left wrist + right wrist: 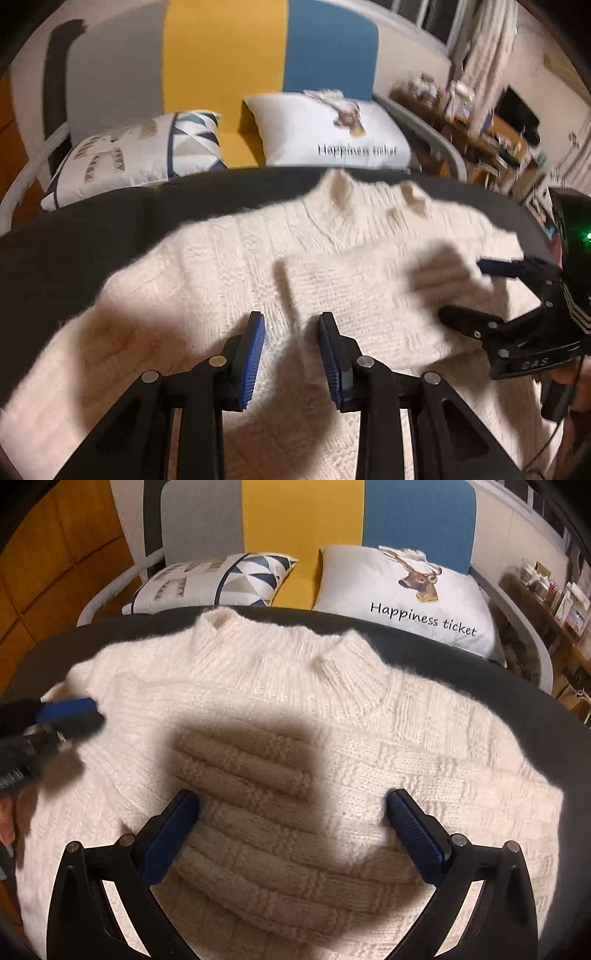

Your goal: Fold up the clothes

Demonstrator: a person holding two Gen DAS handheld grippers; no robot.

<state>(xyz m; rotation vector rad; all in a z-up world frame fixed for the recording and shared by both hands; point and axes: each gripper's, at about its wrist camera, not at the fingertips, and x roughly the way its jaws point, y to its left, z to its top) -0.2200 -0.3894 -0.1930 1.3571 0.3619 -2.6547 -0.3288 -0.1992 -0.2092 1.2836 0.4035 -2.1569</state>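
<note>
Across the dark surface [498, 698] a cream knit sweater [369, 746] is lying flat, collar [280, 642] pointing toward the two pillows, one geometric-patterned [221, 579], one printed "Happiness ticket" [406, 594]. Right wrist view is giving the sharp look: ribbed collar, basket-weave texture, a folded-in sleeve [251, 775] lying across the chest under shadow. Left wrist view is blurring the sweater [229, 266] but showing a cluttered shelf [491, 140] at far right. Right claw [291, 827] is standing wide open, both blue pads flanking the sleeve, holding nothing; contact with the knit can't be told. Left claw [291, 350] is sitting narrowly open just over the knit, gripping nothing. From the left camera the right claw [476, 291] is appearing side-on, open, over the sweater's right edge.
</note>
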